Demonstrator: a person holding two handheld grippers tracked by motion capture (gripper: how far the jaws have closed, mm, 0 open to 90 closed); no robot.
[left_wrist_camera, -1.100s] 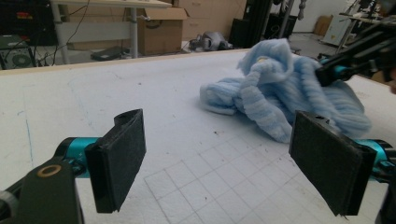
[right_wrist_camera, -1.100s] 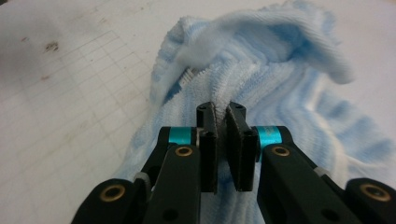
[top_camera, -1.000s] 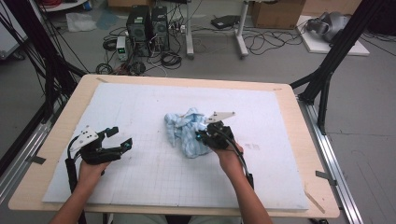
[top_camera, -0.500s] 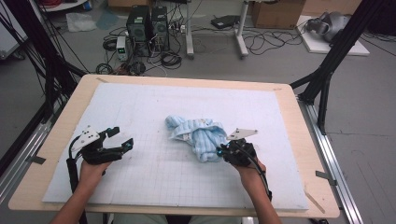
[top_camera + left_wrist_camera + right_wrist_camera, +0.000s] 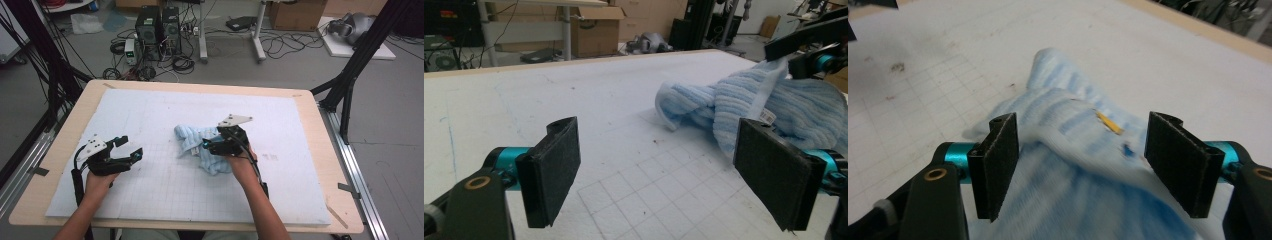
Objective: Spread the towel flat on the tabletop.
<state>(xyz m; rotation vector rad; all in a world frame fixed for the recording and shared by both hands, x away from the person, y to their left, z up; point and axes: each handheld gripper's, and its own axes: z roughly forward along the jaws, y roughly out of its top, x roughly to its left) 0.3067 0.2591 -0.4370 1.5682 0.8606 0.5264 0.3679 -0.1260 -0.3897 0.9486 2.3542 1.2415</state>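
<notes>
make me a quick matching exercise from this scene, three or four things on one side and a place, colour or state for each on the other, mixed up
Things:
1. towel
2. left gripper
3. right gripper
4. table

Descriptions:
A. wooden edge around a white gridded mat
B. light blue, crumpled in a heap
C. jaws open above bare mat, apart from the cloth
D. jaws just opened, spread over the cloth's folds

Pairs: 1-B, 2-C, 3-D, 4-A
</notes>
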